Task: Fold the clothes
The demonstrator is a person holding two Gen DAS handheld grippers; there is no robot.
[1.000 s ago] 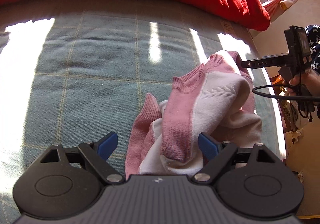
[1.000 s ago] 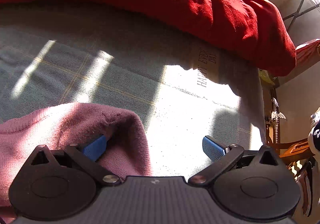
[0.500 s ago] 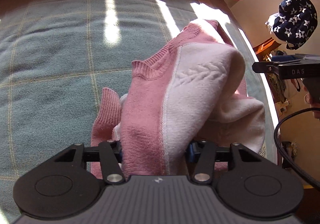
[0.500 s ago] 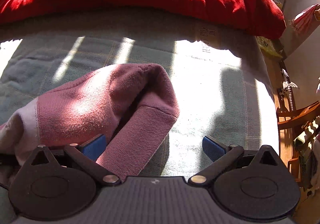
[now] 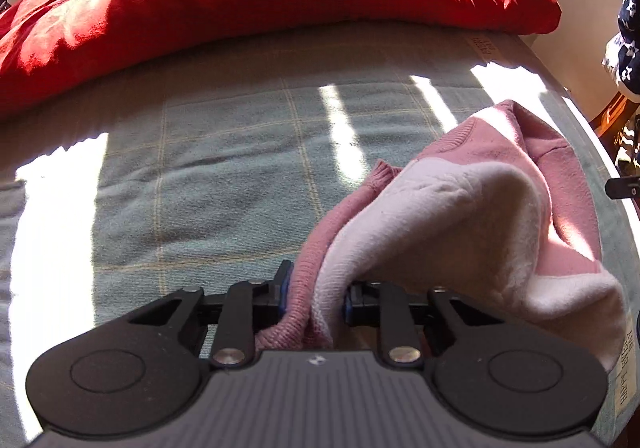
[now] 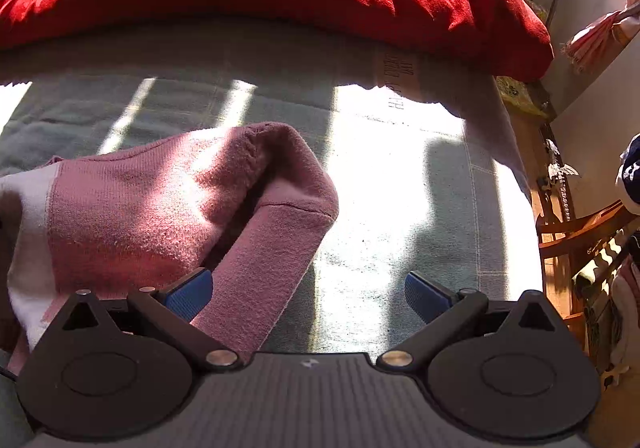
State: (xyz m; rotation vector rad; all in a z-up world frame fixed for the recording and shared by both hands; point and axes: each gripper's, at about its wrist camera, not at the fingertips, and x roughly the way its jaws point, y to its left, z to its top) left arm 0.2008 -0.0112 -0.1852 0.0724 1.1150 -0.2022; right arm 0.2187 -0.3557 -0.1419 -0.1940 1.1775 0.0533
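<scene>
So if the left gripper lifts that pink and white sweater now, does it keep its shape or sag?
Likely sags: the sweater is soft knit, already bunched and draped where the left gripper pinches it. Probably not slippery, since the fuzzy weave should grip the pads. Its loose sleeve would likely dangle between the open right gripper fingers.

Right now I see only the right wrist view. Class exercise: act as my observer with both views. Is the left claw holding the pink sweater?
Observer: Yes. In the left wrist view the left claw is shut on a bunched edge of the pink sweater.
Operator: Which part of it is pinched?
Observer: Pink ribbed knit and white fabric together, squeezed between the blue pads.
Operator: Does the sweater lie flat beyond that grip?
Observer: No. It rises in a rumpled white and pink mound to the right of that claw, on the checked green blanket.
Operator: And my right claw?
Observer: The right claw is open, with a pink sleeve lying between its fingers, ungripped.
</scene>
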